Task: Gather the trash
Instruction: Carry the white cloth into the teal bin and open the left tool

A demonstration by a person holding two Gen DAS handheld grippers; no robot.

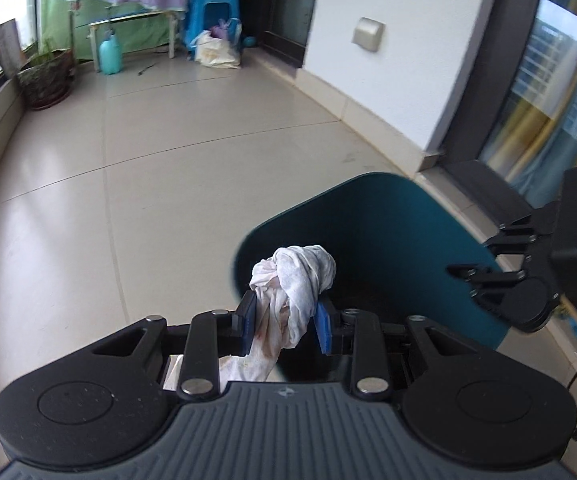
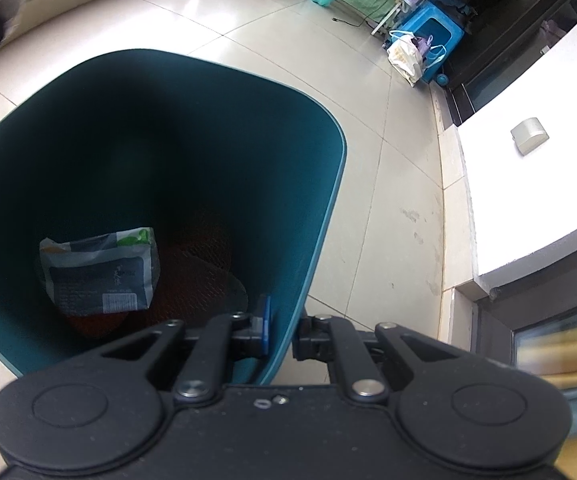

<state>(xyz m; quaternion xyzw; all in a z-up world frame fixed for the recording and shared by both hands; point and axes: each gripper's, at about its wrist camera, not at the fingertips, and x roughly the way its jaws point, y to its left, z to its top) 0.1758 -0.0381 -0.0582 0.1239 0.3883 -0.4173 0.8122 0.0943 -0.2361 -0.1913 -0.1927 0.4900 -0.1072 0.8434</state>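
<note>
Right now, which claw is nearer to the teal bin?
Right. The right claw is shut on the teal bin, pinching its wall at the rim. The left claw holds a crumpled stained tissue in front of the bin's opening, not touching it.

Packet (image 2: 98, 274) in bin (image 2: 320, 216); tissue wad (image 1: 294, 280) above bin rim.

Packet (image 2: 100, 276) in the bin (image 2: 320, 216): we see printed lines and a white label, too small and blurred for us to read.
Elsewhere: we find no legible text.
</note>
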